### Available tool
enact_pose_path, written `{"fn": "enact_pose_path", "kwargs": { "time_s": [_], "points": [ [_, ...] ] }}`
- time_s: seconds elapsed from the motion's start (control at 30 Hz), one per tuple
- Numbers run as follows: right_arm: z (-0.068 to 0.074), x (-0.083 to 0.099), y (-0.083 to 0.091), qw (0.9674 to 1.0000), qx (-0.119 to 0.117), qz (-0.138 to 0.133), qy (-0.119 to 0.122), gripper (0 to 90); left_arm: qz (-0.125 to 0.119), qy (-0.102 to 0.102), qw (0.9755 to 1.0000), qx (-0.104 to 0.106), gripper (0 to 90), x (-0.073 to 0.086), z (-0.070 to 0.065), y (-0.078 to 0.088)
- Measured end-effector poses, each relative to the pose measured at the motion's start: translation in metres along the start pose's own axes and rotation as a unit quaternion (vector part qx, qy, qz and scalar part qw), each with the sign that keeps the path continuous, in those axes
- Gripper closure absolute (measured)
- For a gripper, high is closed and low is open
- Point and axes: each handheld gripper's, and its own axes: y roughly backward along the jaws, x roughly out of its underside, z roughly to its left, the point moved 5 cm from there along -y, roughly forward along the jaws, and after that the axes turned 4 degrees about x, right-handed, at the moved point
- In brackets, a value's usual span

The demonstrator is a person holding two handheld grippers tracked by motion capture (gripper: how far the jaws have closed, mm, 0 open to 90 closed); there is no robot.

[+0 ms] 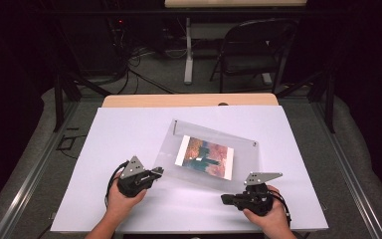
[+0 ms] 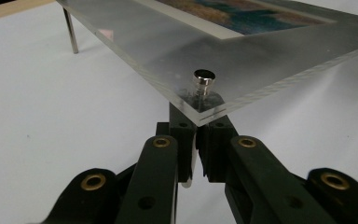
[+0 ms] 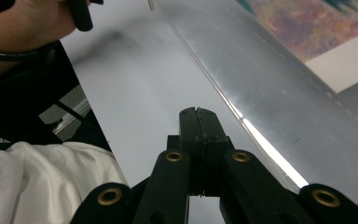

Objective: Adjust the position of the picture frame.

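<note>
Now | left gripper point(image 2: 196, 133) pinches acrylic frame point(image 1: 243, 164) corner | right gripper point(image 3: 198, 116) closed beside edge

The room is dark, with black walls on both sides. A white surface point(image 1: 129, 134) has a wooden edge at its far side. Behind it stands a black folding chair point(image 1: 251, 50) on a grey floor point(image 1: 164, 74). Cables point(image 1: 129, 55) lie on the floor, beside a white table leg point(image 1: 188, 50).
</note>
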Motion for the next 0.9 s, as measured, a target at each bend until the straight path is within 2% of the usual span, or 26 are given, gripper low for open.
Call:
{"fn": "enact_pose_path", "kwargs": {
  "time_s": [0.1, 0.37, 0.53, 0.8, 0.9],
  "points": [
    [-0.002, 0.002, -0.003, 0.9999, 0.004, 0.013, -0.001, 90.0, -0.001, -0.001, 1.0, -0.002, 84.8, -0.002, 0.001, 0.001],
    [-0.013, 0.005, -0.008, 0.9984, 0.031, 0.034, -0.032, 90.0, -0.014, -0.001, 0.9999, 0.003, 85.2, -0.009, -0.003, 0.005],
    [-0.015, 0.003, -0.008, 0.998, 0.025, 0.035, -0.046, 90.0, -0.012, -0.003, 0.9999, 0.002, 85.3, -0.009, -0.005, 0.007],
    [-0.022, -0.003, -0.01, 0.9964, 0.012, 0.04, -0.074, 90.0, -0.02, -0.014, 0.9996, -0.013, 85.4, -0.012, -0.009, 0.012],
    [-0.025, -0.006, -0.011, 0.9963, 0.01, 0.039, -0.077, 90.0, -0.025, -0.016, 0.9994, -0.016, 85.4, -0.013, -0.012, 0.015]
  ]
}}
